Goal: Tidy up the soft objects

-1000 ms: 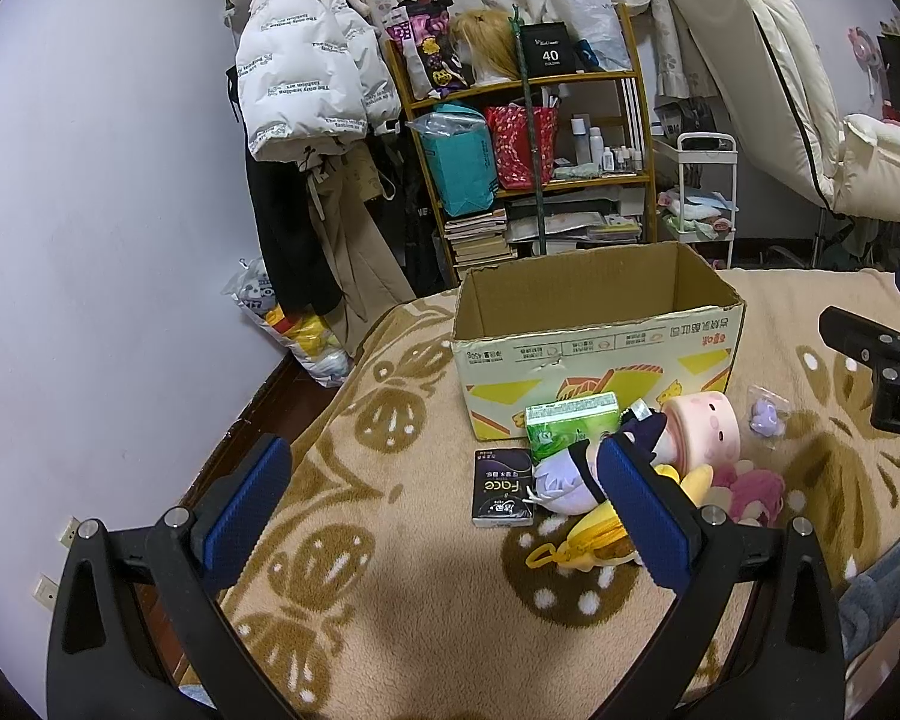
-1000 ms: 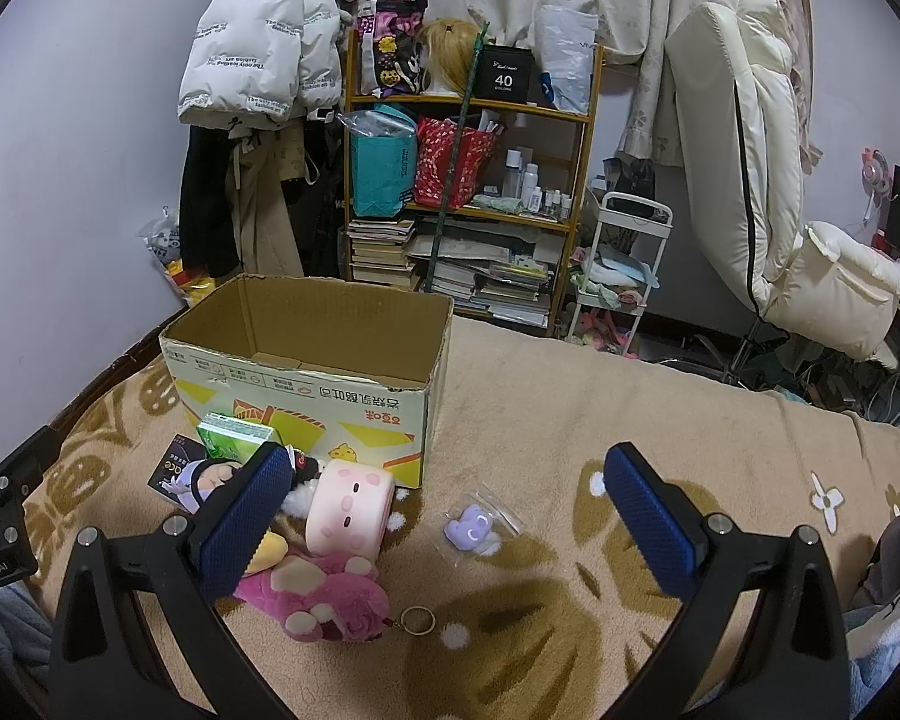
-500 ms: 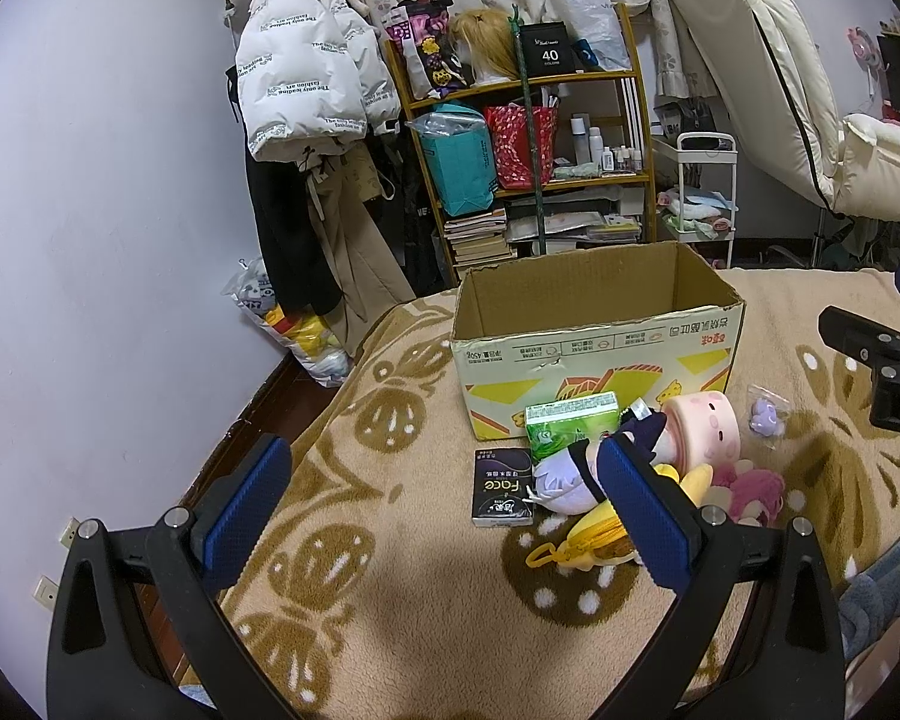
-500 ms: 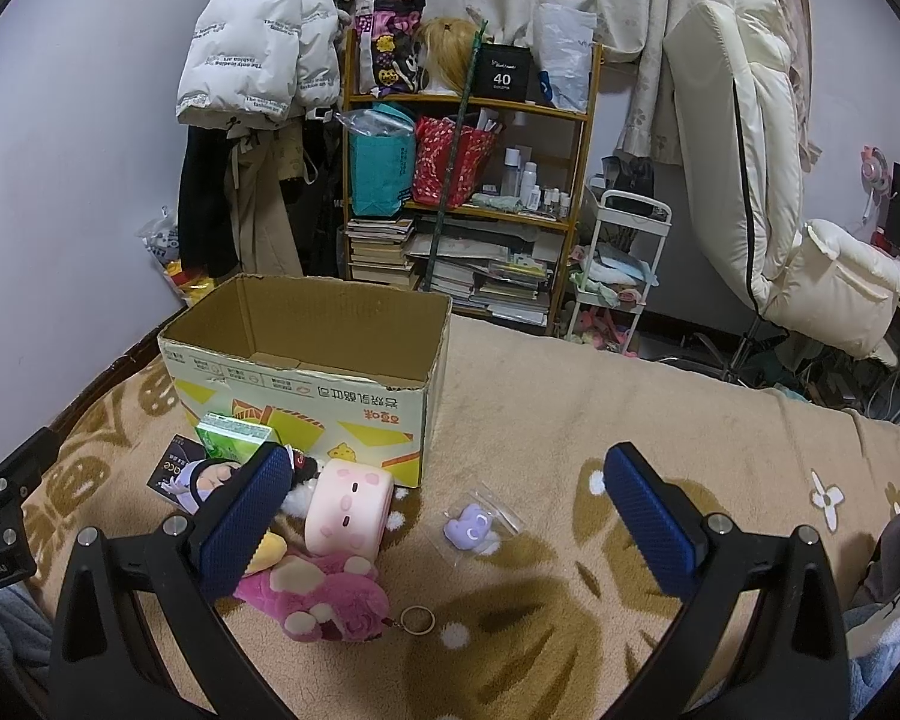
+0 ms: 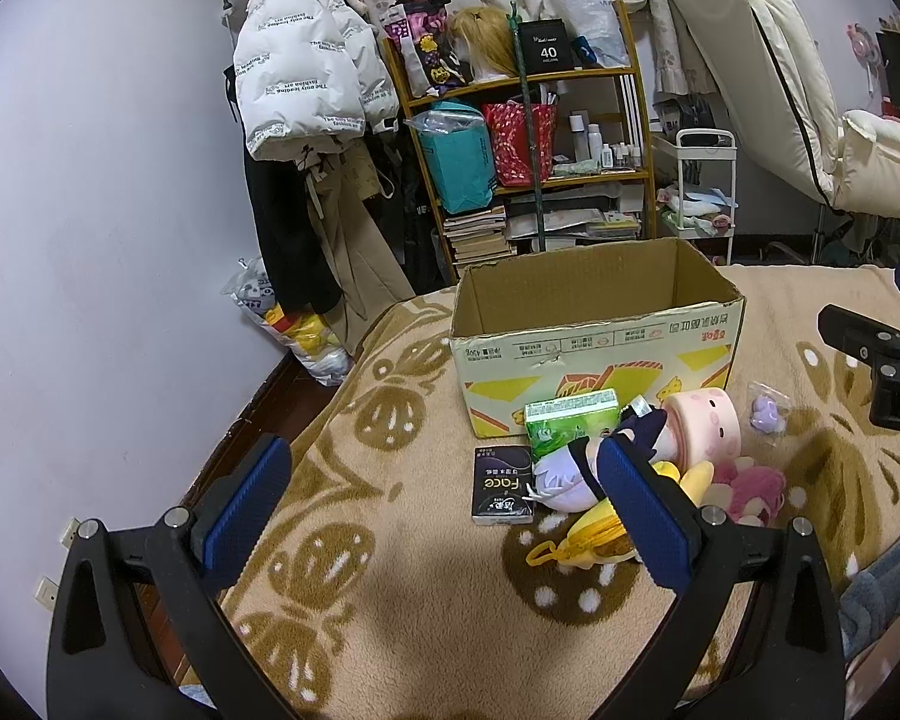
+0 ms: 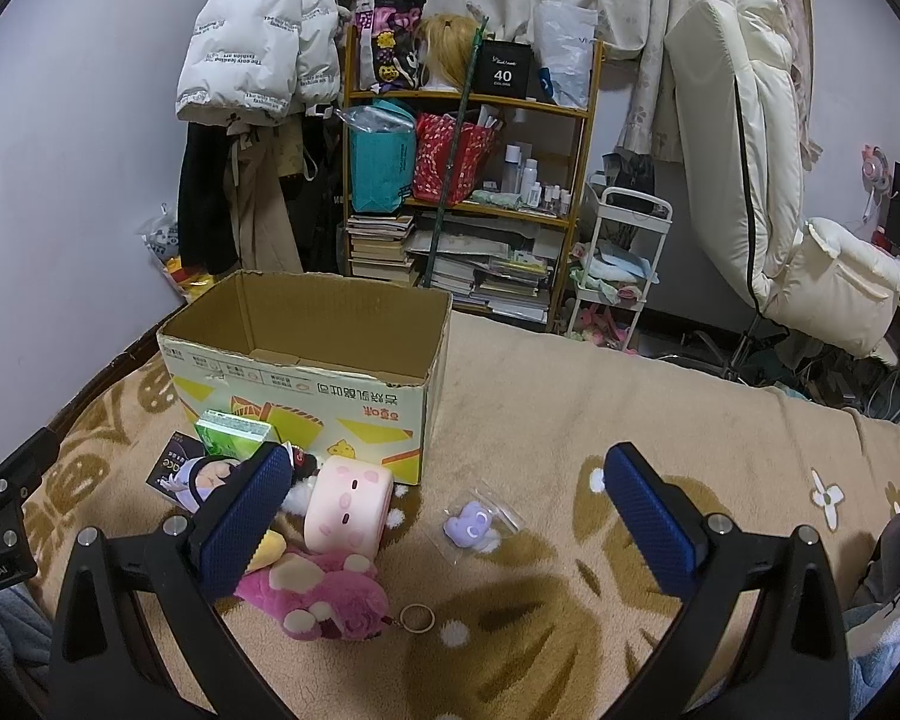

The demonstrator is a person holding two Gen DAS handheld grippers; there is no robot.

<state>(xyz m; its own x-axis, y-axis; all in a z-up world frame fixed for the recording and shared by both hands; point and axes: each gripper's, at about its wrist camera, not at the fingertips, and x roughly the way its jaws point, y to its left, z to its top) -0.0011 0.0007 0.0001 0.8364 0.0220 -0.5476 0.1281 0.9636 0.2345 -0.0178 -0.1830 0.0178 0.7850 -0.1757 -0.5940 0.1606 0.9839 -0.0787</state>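
Blue-padded left claw [image 5: 444,516] gapes; right claw [image 6: 447,519] likewise, both hovering.

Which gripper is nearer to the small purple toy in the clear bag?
Right. The purple toy lies between the open right gripper's fingers, ahead of it. The open left gripper hovers farther left, beyond the plush pile.

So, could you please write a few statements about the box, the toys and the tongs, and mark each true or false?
1. The cardboard box stands open on top. True.
2. The pink pig toy lies inside the box. False: it lies on the blanket in front of the box.
3. The right tongs are open and hold nothing. True.
4. The left tongs grip the green tissue pack. False: they are open and empty.
5. The small purple toy sits in a clear bag. True.
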